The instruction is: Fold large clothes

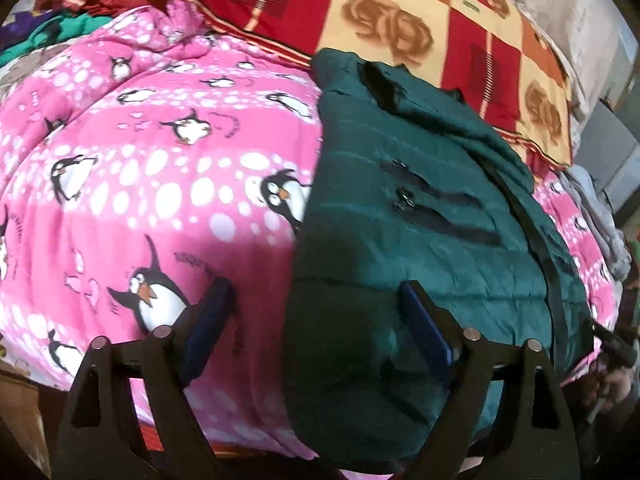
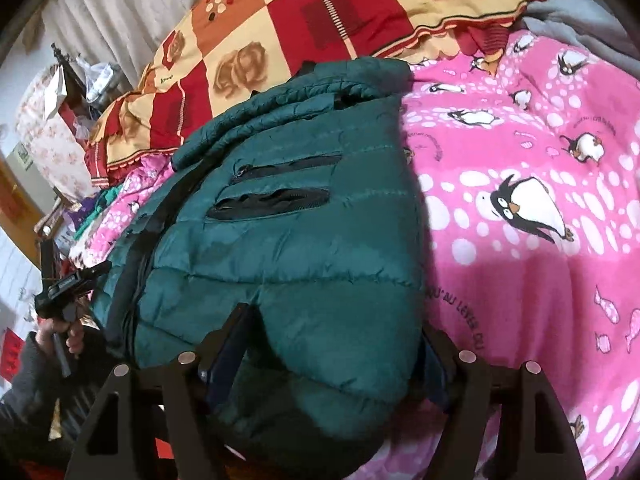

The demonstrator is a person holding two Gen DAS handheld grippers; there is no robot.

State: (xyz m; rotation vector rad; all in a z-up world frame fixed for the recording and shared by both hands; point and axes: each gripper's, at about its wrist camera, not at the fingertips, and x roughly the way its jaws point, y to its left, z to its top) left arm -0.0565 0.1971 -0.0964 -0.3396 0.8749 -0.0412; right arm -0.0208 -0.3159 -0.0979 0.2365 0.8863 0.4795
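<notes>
Both wrist views look down closely from the bed's near edge, sharing the green jacket.

The green jacket runs off the bottom of both views, so its near hem cannot be seen. In the right wrist view the jacket bulges between the right tool's fingers and covers most of the right-hand finger. At the bed's far edge the patchwork quilt is cut by the top of the frame. Along the bed's right edge, the grey cloth is smeared and unreadable. The other tool, at the left rim of the right wrist view, is too small and dark to show how its jaws stand.
</notes>
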